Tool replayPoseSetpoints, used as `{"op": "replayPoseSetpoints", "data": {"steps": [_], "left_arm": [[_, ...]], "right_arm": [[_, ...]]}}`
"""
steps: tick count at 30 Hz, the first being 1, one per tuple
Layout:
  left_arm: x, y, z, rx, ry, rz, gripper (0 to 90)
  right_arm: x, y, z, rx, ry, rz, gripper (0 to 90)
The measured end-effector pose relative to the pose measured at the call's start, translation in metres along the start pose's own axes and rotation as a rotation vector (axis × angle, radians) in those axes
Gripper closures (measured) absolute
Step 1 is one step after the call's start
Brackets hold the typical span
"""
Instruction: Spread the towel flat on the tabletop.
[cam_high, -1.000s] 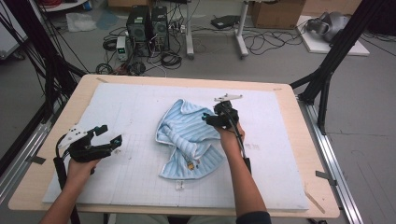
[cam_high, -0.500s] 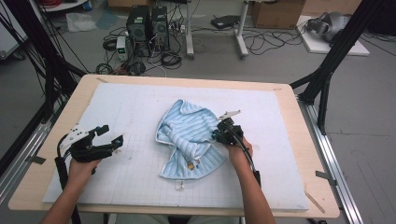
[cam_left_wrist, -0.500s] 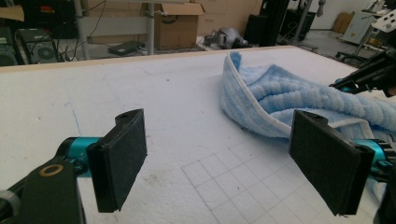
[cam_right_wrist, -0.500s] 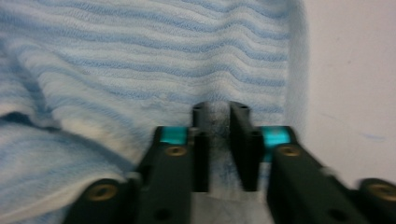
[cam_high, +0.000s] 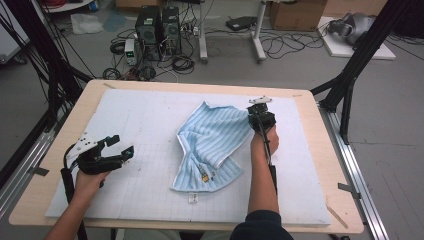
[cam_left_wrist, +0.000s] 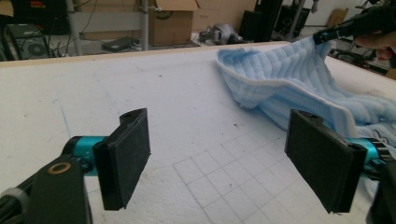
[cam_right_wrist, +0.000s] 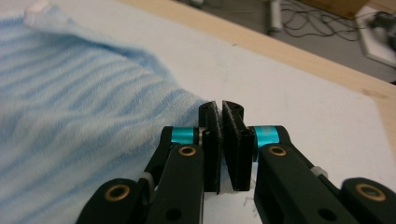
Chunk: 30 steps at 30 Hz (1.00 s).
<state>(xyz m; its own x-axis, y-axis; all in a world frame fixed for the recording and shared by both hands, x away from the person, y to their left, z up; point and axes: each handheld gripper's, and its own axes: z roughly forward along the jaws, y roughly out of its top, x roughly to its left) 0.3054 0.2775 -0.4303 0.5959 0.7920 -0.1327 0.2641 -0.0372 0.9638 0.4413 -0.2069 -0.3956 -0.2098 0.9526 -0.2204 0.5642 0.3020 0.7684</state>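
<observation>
Cloth: a pale blue striped cloth (cam_high: 210, 145) lies partly folded on the white gridded mat (cam_high: 140, 125) that covers the worktop (cam_high: 345, 200), right of the mat's middle.
Long axis: in the high view it runs from the near-left end, by the person, up to the far-right corner; the near end lies flat and the far part is folded over in a white-edged ridge.
Right claw: the right claw (cam_high: 260, 112) is pinched tight on the cloth's far-right corner, at the far side of the mat.
Right gripper view: the two black pads (cam_right_wrist: 233, 140) press together with a sliver of pale fabric between them; the cloth (cam_right_wrist: 79, 116) spreads away to the left, and the wooden worktop edge (cam_right_wrist: 299, 51) runs behind.
Left claw: the left claw (cam_high: 117, 150) rests low over the mat's left side, well apart from the cloth, jaws spread wide with nothing between them.
Left gripper view: bare gridded mat shows between the parted pads (cam_left_wrist: 128, 154); the cloth's white-edged fold (cam_left_wrist: 280, 84) rises ahead to the right, and the other claw holds its raised corner at the top right.
High view alone: a small emblem (cam_high: 205, 172) on the cloth's near end and a white tag (cam_high: 192, 198) just below its hem.
Hard to make out: the emblem's design is too small to read; the cloth's underside and the layers within the fold are hidden.
</observation>
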Motion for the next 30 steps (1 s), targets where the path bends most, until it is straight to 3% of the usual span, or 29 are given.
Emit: {"op": "replayPoseSetpoints", "data": {"steps": [2, 6, 7, 11, 16, 19, 23, 27, 30], "left_arm": [[-0.001, 0.0, 0.001, 0.003, -0.008, -0.004, 23.1], [-0.004, 0.0, 0.004, 0.016, -0.027, -0.003, 23.3], [-0.005, 0.0, 0.005, 0.017, -0.035, -0.008, 23.3], [-0.011, 0.002, 0.008, 0.021, -0.091, 0.001, 31.0], [-0.012, 0.002, 0.012, 0.027, -0.082, 0.002, 30.3], [-0.01, 0.002, 0.011, 0.026, -0.067, 0.0, 29.0], [-0.008, 0.002, 0.01, 0.019, -0.05, -0.002, 28.1], [-0.007, 0.002, 0.011, 0.02, -0.046, 0.003, 27.9], [-0.007, 0.002, 0.012, 0.022, -0.046, 0.01, 28.0]], "right_arm": [[-0.003, -0.002, 0.001, 0.001, 0.038, 0.058, 68.7], [-0.002, -0.013, -0.013, -0.063, 0.152, 0.097, 50.6], [-0.002, -0.013, -0.013, -0.063, 0.152, 0.097, 50.6], [-0.002, -0.028, -0.031, -0.094, 0.241, 0.102, 46.0], [0.002, -0.056, -0.053, -0.092, 0.319, 0.032, 45.4], [0.003, -0.073, -0.064, -0.114, 0.338, -0.047, 47.1], [0.012, -0.098, -0.074, -0.096, 0.453, -0.076, 50.0], [0.024, -0.108, -0.078, -0.071, 0.509, -0.143, 51.6], [0.03, -0.112, -0.076, -0.03, 0.579, -0.138, 55.7]]}}
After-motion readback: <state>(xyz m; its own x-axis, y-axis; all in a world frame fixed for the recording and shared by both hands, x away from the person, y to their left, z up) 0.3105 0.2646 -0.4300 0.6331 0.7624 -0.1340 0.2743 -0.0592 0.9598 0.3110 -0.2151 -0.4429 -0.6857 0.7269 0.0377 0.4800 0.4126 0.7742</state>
